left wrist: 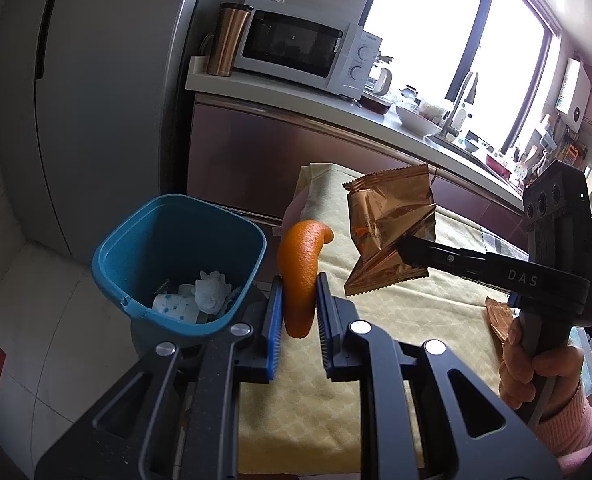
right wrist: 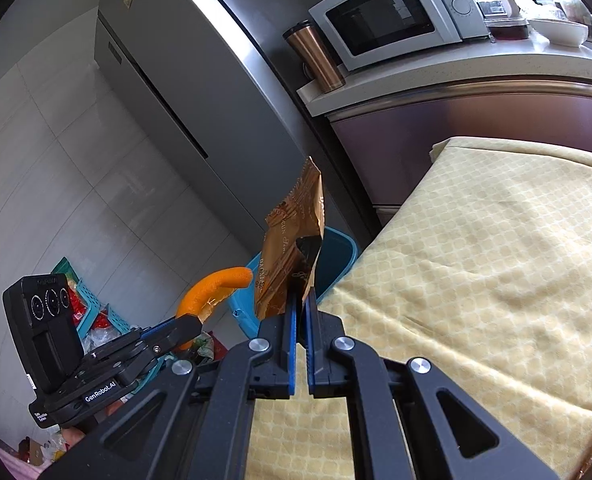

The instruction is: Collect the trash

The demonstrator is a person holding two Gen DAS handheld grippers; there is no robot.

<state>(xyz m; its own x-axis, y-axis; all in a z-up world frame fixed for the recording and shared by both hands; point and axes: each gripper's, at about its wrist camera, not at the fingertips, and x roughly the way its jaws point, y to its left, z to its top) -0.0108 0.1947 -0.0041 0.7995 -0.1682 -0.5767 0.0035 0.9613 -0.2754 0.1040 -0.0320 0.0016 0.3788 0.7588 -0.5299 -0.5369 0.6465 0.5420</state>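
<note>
Left gripper (left wrist: 300, 300), black frame with blue ribbed pads: narrowly parted, clamped on a curved strip of orange peel (left wrist: 300, 268), which is held upright just beside the rim of the blue plastic bin (left wrist: 247, 236). Crumpled white tissue (left wrist: 211, 292) is seen inside the bin. Right gripper (right wrist: 303, 304), same make: pressed almost fully together, pinching the lower edge of a crinkled copper-coloured foil snack wrapper (right wrist: 291, 252); wrapper is held above the pale yellow patterned tablecloth (right wrist: 476, 264), near the bin.
</note>
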